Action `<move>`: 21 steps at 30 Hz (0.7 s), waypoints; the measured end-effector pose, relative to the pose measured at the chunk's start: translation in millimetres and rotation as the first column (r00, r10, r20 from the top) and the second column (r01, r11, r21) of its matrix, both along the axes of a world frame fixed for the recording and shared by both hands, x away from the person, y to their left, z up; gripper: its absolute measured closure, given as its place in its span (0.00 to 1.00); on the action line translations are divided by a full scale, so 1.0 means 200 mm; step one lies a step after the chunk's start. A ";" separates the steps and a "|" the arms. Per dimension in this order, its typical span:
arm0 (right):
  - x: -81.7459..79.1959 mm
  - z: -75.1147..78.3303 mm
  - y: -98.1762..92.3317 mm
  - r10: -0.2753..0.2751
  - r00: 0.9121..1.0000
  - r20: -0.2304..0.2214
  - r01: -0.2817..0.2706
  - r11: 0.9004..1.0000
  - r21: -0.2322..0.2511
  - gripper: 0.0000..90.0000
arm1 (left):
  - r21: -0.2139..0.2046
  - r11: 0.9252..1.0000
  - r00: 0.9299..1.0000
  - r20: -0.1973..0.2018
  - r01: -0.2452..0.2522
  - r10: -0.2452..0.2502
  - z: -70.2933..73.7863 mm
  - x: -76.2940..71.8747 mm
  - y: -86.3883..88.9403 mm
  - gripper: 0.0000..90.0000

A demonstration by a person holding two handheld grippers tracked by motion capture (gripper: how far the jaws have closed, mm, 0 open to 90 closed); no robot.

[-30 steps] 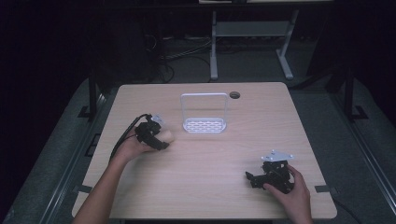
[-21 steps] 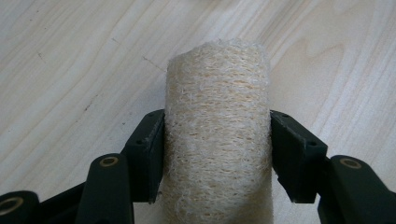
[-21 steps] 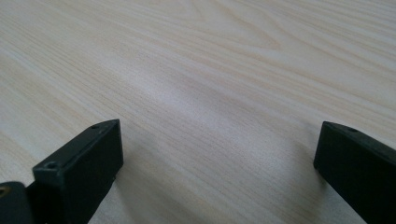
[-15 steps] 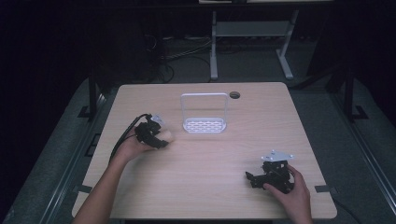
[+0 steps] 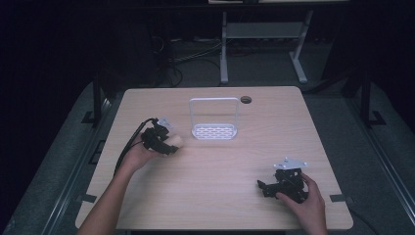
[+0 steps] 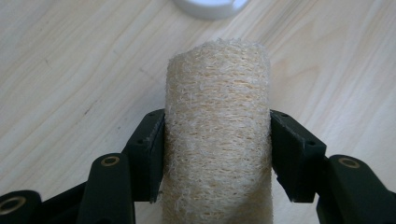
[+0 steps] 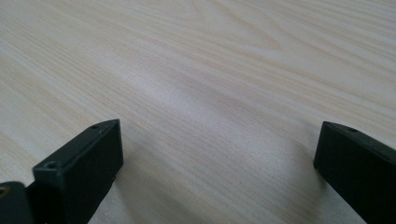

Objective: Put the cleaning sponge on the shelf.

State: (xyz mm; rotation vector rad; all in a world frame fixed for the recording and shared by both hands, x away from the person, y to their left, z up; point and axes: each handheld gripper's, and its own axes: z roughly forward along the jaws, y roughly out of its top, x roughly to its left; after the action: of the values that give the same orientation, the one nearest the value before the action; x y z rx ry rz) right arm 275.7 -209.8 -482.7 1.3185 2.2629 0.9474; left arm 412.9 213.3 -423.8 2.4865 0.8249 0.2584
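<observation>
We find the left gripper (image 5: 169,143) clamped on a pale, fibrous loofah cylinder (image 6: 217,130). Both black jaws press flat against its sides, and the cylinder projects well beyond the jaw tips. In the high view the loofah cylinder (image 5: 174,142) sits at the forward end of this gripper, just above the wooden table (image 5: 215,196); we cannot tell whether it touches the surface. A white rack with a tall wire handle (image 5: 214,125) stands near, ahead and to the right of the left gripper, its base rim visible past the loofah's far end in the left gripper view. The right gripper (image 5: 266,186) rests low over the table, well apart from the rack. Its jaws stand wide, with bare wood between them in the right gripper view.
</observation>
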 end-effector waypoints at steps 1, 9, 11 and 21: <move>0.00 0.00 0.00 0.000 1.000 0.000 0.000 1.000 0.000 0.01 | -0.010 1.000 1.000 0.002 -0.003 0.003 0.00 0.00 -0.01 0.46; 0.00 0.00 0.00 0.001 1.000 0.000 -0.001 1.000 0.000 0.01 | -0.056 0.998 1.000 0.012 -0.004 0.004 0.03 -0.03 -0.05 0.46; 0.00 0.00 0.00 0.000 1.000 0.000 0.000 1.000 0.000 0.01 | -0.060 0.998 1.000 0.014 0.005 -0.004 0.04 -0.03 -0.06 0.46; 0.00 0.00 0.00 0.001 1.000 0.000 -0.001 1.000 -0.001 0.01 | -0.095 0.995 0.999 0.029 0.026 -0.023 0.06 -0.05 -0.15 0.46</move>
State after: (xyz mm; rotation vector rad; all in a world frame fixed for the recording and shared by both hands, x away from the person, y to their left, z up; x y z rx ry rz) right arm 275.7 -209.9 -482.7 1.3172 2.2638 0.9466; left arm 403.3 183.9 -412.0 2.3971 0.7766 0.2396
